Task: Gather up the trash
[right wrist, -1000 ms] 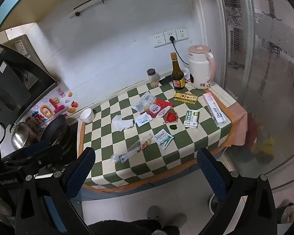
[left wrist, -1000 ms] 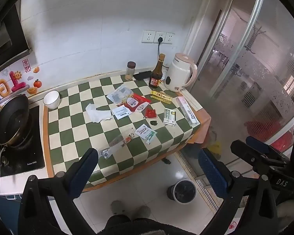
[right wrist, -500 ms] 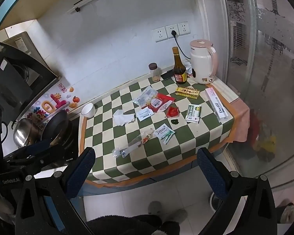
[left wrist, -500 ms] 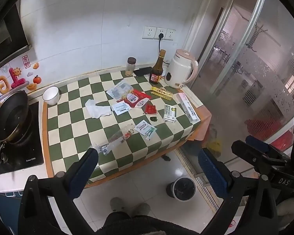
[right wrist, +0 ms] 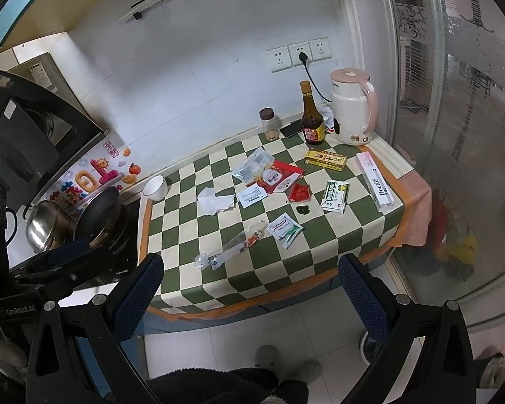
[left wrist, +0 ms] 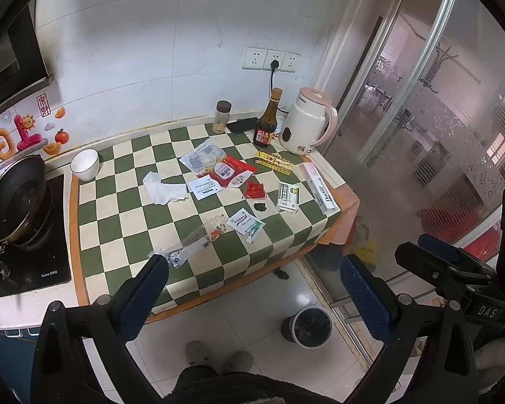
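Note:
Several pieces of trash lie on a green-and-white checkered counter (left wrist: 118, 232): a crumpled white tissue (left wrist: 161, 190), a clear plastic wrapper (left wrist: 192, 240), red packets (left wrist: 232, 171), small white sachets (left wrist: 245, 224) and flat boxes (left wrist: 288, 197). The same litter shows in the right wrist view, with the wrapper (right wrist: 230, 247) nearest. A dark trash bin (left wrist: 308, 326) stands on the floor below the counter's right end. My left gripper (left wrist: 252, 289) and right gripper (right wrist: 250, 286) are both open and empty, held high and well back from the counter.
A kettle (left wrist: 306, 129), brown bottle (left wrist: 267, 121), spice jar (left wrist: 222, 116) and phone stand along the back wall. A white bowl (left wrist: 84, 165) and a pan on a cooktop (left wrist: 15, 198) sit at left. A glass sliding door is at right.
Both grippers have drawn slightly back and up, so the counter looks smaller and more floor shows. Nothing on the counter has moved.

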